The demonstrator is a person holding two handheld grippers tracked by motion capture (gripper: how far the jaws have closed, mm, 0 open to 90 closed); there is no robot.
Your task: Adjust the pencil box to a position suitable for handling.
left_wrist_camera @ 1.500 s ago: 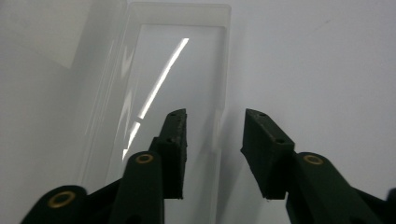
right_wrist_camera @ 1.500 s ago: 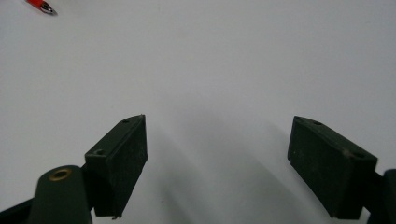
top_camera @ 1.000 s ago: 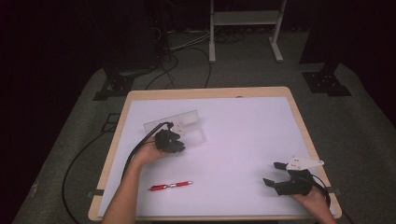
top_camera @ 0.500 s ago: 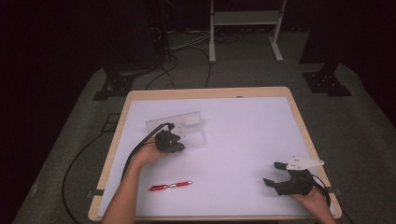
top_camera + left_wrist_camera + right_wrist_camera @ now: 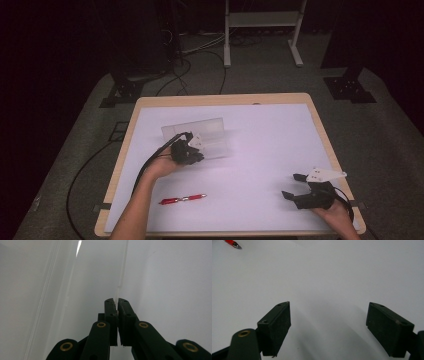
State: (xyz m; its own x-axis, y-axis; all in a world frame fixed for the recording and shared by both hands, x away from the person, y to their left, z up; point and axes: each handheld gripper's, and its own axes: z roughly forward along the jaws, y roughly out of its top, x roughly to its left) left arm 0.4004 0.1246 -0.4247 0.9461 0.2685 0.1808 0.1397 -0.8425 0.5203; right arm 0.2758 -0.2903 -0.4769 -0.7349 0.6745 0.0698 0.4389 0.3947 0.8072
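A clear plastic case (image 5: 207,131) lies on the white table top (image 5: 270,140), left of centre. My left gripper (image 5: 192,151) sits at its near edge. In the left gripper view its jaws (image 5: 117,301) are shut on a thin clear wall of the case (image 5: 123,275). A red pen (image 5: 182,199) lies near the front edge, below the left hand; its tip (image 5: 233,243) peeks into the right gripper view. My right gripper (image 5: 294,186) rests at the front right, open, with bare table between its pads (image 5: 277,326).
The table has a wooden rim (image 5: 125,150). Black cables (image 5: 150,167) trail off its left side to the floor. A white stand (image 5: 260,30) and dark equipment feet stand on the carpet beyond the far edge.
The left hand and gripper have shifted slightly right and up at the case's edge. The right gripper and the pen have stayed put.
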